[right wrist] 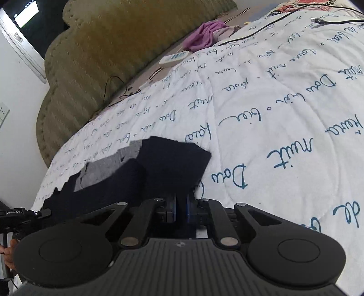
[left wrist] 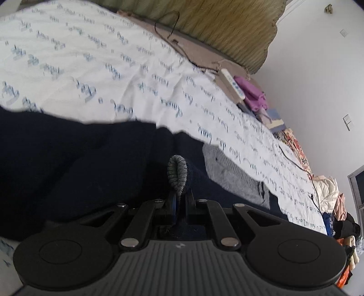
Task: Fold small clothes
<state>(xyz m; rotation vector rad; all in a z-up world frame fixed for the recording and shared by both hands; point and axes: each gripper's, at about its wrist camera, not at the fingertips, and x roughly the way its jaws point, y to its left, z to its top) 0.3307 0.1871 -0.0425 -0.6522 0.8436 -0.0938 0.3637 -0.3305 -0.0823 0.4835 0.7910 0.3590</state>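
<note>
A small dark navy garment (left wrist: 79, 164) with grey knit parts (left wrist: 229, 173) lies on the white quilt with blue script (left wrist: 91, 68). My left gripper (left wrist: 179, 200) is shut on a grey ribbed edge (left wrist: 177, 173) of the garment. In the right wrist view the navy garment (right wrist: 173, 164) lies partly folded, with a grey panel (right wrist: 107, 164) to its left. My right gripper (right wrist: 180, 205) is shut on the garment's near navy edge. The other gripper (right wrist: 22, 216) shows at the far left.
A green padded headboard (right wrist: 102, 52) stands behind the bed. A white remote (right wrist: 174, 58), purple cloth (right wrist: 204, 36) and black cables (right wrist: 295, 13) lie near the quilt's far edge. A pile of clothes (left wrist: 334, 200) sits at the right in the left wrist view.
</note>
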